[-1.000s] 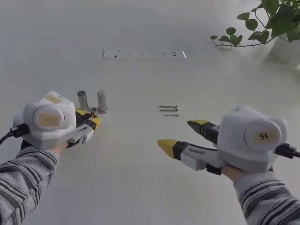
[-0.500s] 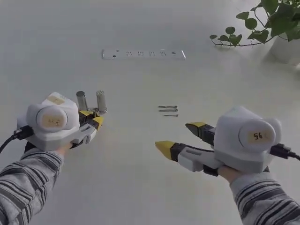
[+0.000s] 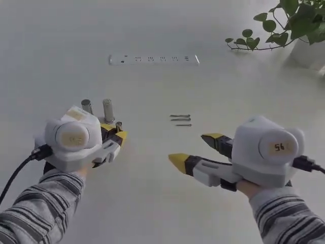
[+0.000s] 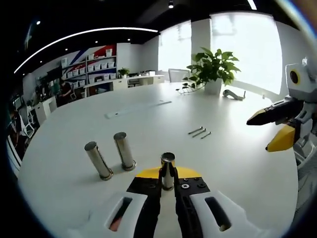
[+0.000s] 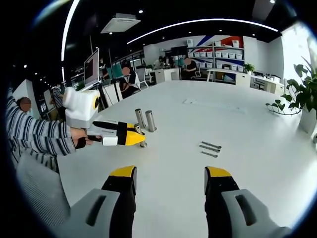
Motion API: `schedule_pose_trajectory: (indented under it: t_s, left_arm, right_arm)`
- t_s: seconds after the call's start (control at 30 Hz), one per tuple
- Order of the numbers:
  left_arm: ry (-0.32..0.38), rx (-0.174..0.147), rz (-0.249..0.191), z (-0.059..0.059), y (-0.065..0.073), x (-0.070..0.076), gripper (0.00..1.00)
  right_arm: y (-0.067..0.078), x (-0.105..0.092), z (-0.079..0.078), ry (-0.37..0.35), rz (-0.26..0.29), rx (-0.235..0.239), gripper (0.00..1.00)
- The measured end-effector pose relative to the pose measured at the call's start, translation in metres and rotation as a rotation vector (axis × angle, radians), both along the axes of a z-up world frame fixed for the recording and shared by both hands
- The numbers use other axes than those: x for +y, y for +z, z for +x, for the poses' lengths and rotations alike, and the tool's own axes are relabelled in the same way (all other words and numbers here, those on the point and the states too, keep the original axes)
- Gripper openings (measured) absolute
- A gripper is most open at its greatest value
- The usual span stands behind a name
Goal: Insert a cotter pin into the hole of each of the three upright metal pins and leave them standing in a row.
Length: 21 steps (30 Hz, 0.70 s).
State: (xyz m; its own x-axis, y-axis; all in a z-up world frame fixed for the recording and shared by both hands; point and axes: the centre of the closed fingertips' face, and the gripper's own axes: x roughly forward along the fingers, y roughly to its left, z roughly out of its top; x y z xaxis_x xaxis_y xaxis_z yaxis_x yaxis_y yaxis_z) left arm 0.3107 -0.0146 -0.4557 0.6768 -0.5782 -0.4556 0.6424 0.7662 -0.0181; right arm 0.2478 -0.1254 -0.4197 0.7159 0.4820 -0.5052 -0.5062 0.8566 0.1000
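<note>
The broad white bench point(image 3: 152, 198) carries everything, with a leafy potted plant point(image 3: 297, 20) at its far right corner. The right hand-held gripper point(image 3: 192, 147) hovers over the near right part of the bench, its yellow-tipped jaws spread wide with nothing between them, as its own view point(image 5: 169, 173) confirms. The left hand-held gripper point(image 3: 118, 131) sits low at the near left, its jaws pressed in on one upright metal pin point(image 4: 168, 168), pinching it around the shaft with the pin's top poking above the yellow tips. A long white power strip point(image 3: 154, 59) lies flat near the far edge. Two more metal pins point(image 3: 107, 109) stand upright side by side, just beyond and to the left of the held one and apart from it. Three thin cotter pins point(image 3: 181, 120) lie close together on the bare bench between the two hand-held grippers, slightly farther away, and neither tool touches them.
</note>
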Motion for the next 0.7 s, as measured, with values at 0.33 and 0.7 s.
schedule_pose_trajectory:
  t_s: [0.33, 0.7]
  left_arm:
    - [-0.022, 0.008, -0.014, -0.01, -0.005, -0.02, 0.05]
    - [-0.03, 0.002, -0.006, -0.011, -0.006, -0.02, 0.06]
  right_arm:
    - [-0.003, 0.0, 0.0, -0.001, 0.007, 0.01, 0.52]
    - [-0.002, -0.003, 0.005, -0.003, 0.005, 0.008, 0.51]
